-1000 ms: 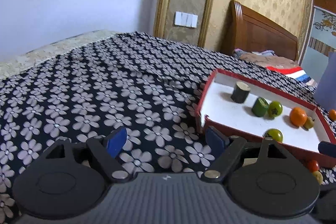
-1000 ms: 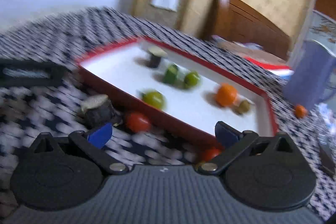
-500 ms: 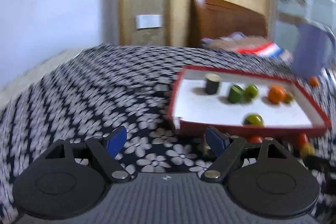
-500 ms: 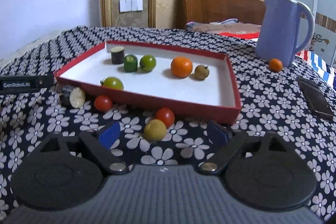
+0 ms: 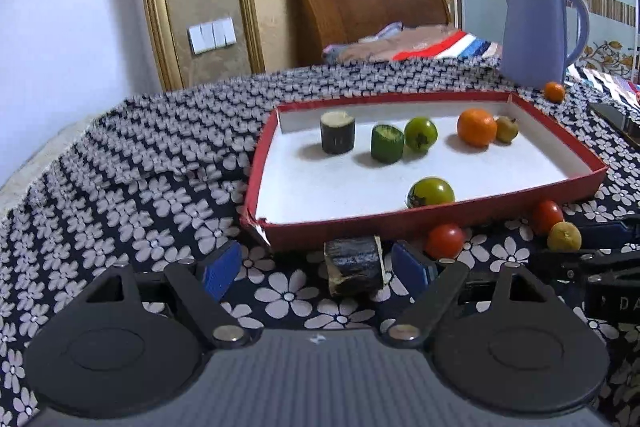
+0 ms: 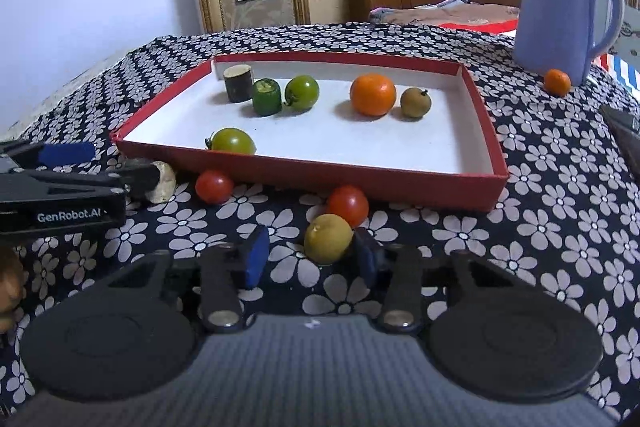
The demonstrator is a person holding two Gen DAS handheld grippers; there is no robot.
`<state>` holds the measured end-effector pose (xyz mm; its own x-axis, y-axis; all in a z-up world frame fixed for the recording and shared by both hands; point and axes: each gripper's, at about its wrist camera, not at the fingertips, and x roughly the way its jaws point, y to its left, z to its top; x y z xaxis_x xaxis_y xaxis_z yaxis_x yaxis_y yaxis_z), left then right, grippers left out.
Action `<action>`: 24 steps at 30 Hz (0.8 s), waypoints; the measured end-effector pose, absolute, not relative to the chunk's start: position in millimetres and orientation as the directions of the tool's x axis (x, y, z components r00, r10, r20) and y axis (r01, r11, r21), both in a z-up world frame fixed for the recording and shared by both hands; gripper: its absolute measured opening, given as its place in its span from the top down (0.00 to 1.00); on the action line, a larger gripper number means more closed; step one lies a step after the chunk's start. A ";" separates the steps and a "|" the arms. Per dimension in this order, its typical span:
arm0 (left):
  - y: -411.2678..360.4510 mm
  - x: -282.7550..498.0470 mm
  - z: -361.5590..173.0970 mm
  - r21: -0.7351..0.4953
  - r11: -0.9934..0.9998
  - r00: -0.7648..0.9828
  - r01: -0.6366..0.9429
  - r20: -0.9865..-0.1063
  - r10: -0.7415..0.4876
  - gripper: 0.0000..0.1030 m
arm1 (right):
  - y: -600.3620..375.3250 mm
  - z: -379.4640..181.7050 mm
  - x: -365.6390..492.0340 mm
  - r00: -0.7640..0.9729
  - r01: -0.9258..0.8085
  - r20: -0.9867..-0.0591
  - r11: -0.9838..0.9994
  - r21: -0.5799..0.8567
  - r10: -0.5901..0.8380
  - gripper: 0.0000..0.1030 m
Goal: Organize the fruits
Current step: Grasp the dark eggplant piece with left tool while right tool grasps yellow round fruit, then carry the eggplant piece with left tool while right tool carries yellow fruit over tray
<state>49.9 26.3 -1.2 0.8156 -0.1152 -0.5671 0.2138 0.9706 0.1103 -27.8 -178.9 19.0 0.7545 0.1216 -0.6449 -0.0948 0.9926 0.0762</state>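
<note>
The right tool (image 6: pixel 308 257) sits low over the flowered cloth (image 6: pixel 540 227), and its jaws have just been closing around a yellow-green fruit (image 6: pixel 328 238). The fruit lies between the blue pads: the right-hand pad looks to touch it, while a gap shows beside the left-hand pad, so it is not yet gripped. Touching the fruit on its far side is a red tomato (image 6: pixel 348 205), and a second red tomato (image 6: pixel 214 186) lies further left, both just in front of the red tray (image 6: pixel 486 131).

The left tool (image 5: pixel 316 269) is open, its pads well apart, with a dark cut cylinder piece (image 5: pixel 352 267) on the cloth between them, close to the right-hand pad and clear of the other.

Inside the tray, on its white floor, stand a dark cylinder piece (image 6: pixel 238 83) and a green cylinder piece (image 6: pixel 266 96) side by side, a green tomato (image 6: pixel 302 91) next to them, then an orange (image 6: pixel 373 94) with a small brownish fruit (image 6: pixel 416 102) beside it. Another green tomato (image 6: pixel 233 141) rests near the tray's front wall.

Beyond the tray a blue jug (image 6: pixel 560 11) stands on the surface with a small orange fruit (image 6: pixel 557 81) at its base.
</note>
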 end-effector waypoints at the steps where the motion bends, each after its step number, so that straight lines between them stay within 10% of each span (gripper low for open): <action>1: 27.2 53.0 -3.2 0.113 0.971 0.814 0.209 -0.570 -0.109 0.20 | -179.8 18.9 -27.9 0.755 -0.092 -0.644 0.992 0.082 0.123 0.58; 8: 26.0 65.0 -12.1 0.091 0.971 0.781 0.222 -0.613 -0.122 0.20 | -180.5 18.8 -32.2 0.765 -0.094 -0.633 0.993 0.073 0.119 0.62; 18: 30.5 67.5 -14.7 0.007 0.965 0.756 0.261 -0.623 -0.200 0.67 | -178.9 19.1 -34.8 0.776 -0.087 -0.625 0.996 0.028 0.086 0.76; 24: 33.7 64.6 -14.3 -0.011 0.964 0.755 0.265 -0.619 -0.214 0.67 | -180.3 21.1 -37.7 0.782 -0.081 -0.617 0.996 0.037 0.087 0.76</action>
